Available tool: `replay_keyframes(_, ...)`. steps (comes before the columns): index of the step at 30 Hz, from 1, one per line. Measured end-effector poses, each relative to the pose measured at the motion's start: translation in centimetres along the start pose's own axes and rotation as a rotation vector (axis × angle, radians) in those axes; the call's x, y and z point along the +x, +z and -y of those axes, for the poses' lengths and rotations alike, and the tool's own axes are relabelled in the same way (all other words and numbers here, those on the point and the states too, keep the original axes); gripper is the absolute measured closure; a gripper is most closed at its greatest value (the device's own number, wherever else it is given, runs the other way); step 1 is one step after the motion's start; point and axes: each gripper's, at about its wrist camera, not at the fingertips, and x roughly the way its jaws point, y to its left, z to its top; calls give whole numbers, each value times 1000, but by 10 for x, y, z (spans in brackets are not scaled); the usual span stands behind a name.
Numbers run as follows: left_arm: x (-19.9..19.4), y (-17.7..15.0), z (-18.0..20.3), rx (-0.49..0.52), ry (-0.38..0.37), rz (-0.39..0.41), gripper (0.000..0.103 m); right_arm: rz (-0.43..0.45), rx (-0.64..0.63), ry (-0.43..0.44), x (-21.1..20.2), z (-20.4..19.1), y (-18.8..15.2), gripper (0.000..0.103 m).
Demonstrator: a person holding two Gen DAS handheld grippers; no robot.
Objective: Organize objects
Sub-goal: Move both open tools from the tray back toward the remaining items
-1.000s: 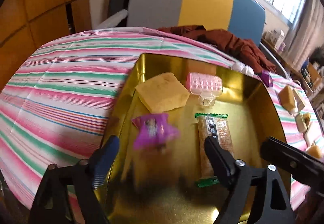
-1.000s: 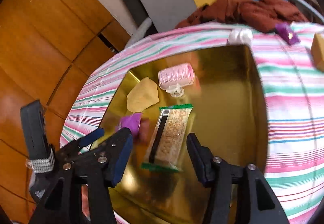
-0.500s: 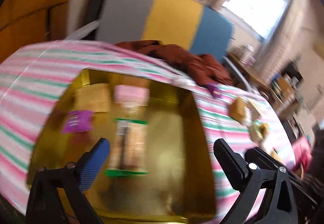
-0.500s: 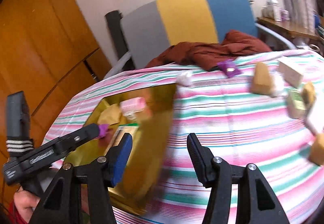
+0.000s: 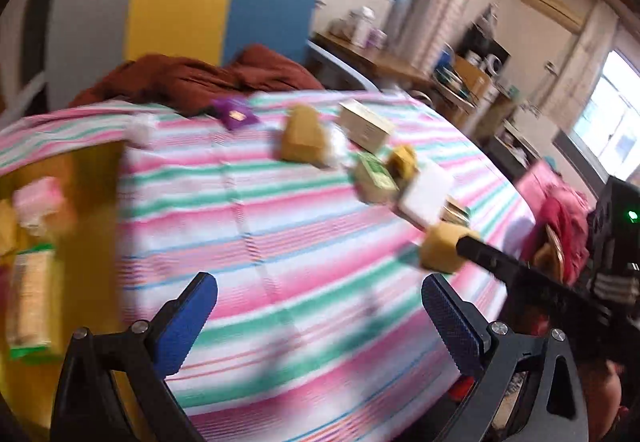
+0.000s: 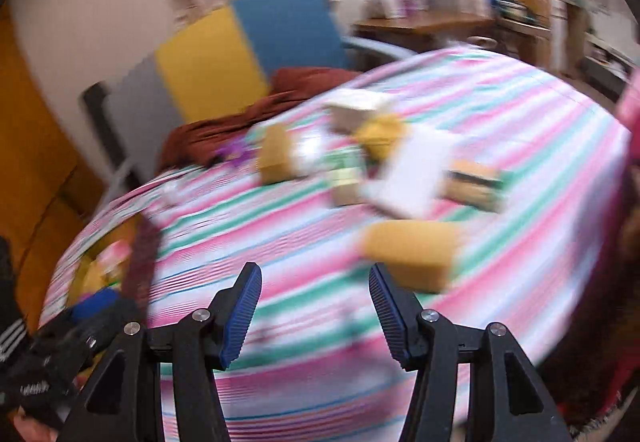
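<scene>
Both grippers' jaws stand wide apart, empty, over the striped desk [image 5: 280, 226]. The left gripper [image 5: 320, 306] view alone shows the gold tray [image 5: 92, 210] holding a cracker packet [image 5: 32, 282]; the right gripper [image 6: 314, 306] view, blurred, faces a yellow sponge [image 6: 412, 254] nearby.

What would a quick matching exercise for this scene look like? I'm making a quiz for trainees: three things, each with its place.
Things:
1. cracker pack
2. purple packet
3. yellow block

Places:
a. on the cloth beside the brown garment
b. in the gold tray
c. on the cloth, just ahead of the right gripper

Pairs: 1-b, 2-a, 3-c
</scene>
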Motion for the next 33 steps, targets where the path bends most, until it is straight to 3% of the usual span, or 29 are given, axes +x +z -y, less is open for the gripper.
replay_keyframes(4, 28, -7, 17, 30, -2, -44, 0, 9, 112, -46, 3, 51, 4, 46)
replay_keyframes(10, 56, -15, 21, 81, 61, -82, 0, 0, 178, -52, 14, 83, -2, 46)
replay_keyframes(17, 49, -26, 6, 31, 73, -84, 0, 51, 250, 34, 23, 112, 8, 46)
replay_keyframes(20, 45, -27, 3, 15, 81, -80, 0, 47, 257, 128, 34, 106, 12, 46)
replay_keyframes(26, 43, -28, 3, 10, 99, -81, 0, -67, 52, 322, 53, 37, 9, 46)
replay_keyframes(28, 40, -28, 3, 15, 112, -72, 0, -67, 9, 331, 48, 27, 10, 46)
replay_keyframes(31, 38, -29, 1, 7, 116, -64, 0, 1, -6, 311, 32, 33, 23, 45)
replay_keyframes(33, 39, -29, -1, -8, 117, -69, 0, 49, 12, 212, 28, 53, 40, 36)
